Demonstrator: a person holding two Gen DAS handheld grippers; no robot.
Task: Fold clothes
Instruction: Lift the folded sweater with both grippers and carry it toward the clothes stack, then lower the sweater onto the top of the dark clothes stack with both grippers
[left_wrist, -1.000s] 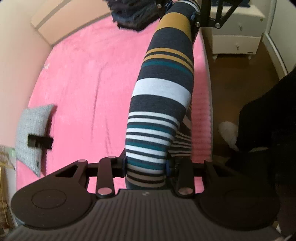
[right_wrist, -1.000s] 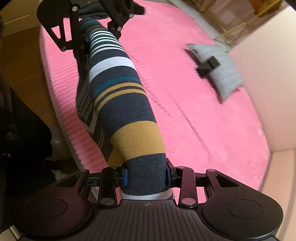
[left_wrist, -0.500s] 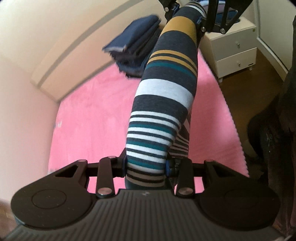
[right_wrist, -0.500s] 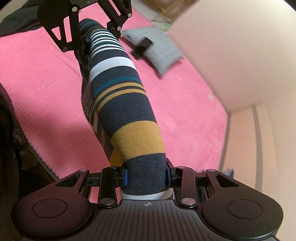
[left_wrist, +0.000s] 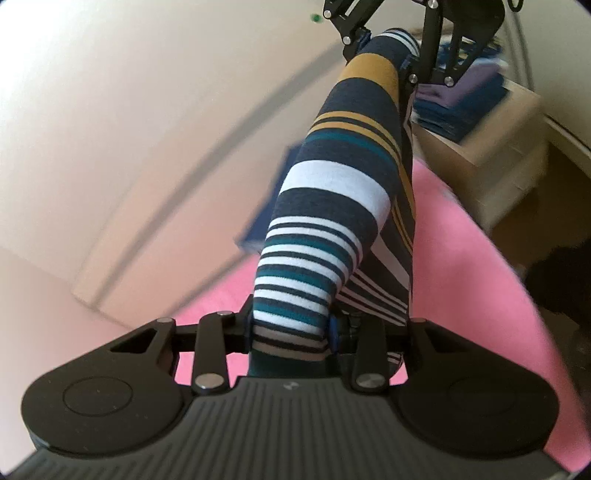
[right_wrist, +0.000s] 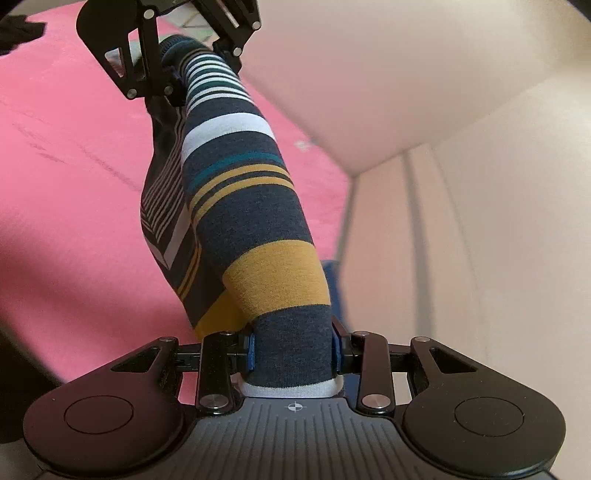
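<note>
1. left wrist view: the left gripper (left_wrist: 291, 332) is clamped on one end of the striped garment (left_wrist: 332, 192), the end with thin white and teal stripes. the cloth fills the gap between the fingers (left_wrist: 334, 330) and runs away from them, up and to the far right, to the right gripper (left_wrist: 391, 55), which holds the other end at the top of the picture.

2. left wrist view: the garment hangs in the air above the pink bed cover (left_wrist: 480, 295). a loose lower layer droops under the tight top edge. far on the right there is a stack of folded clothes (left_wrist: 458, 107) on a light cabinet (left_wrist: 491, 177).

3. right wrist view: the right gripper (right_wrist: 293, 350) is clamped on the dark end with a white hem, next to a wide yellow band. the long axis of the garment goes from here up to the far left, where the left gripper (right_wrist: 173, 74) pinches the other end.

4. right wrist view: the garment (right_wrist: 240, 184) is stretched between the two grippers, so no hand is nearer; each has its own end. the bed cover (right_wrist: 55, 166) is under it on the left.

5. judgement: the cloth looks soft and in double layers, dark blue with white, teal and yellow stripes. the next move probably depends on keeping this edge tight while it is laid down or carried to the stack.
</note>
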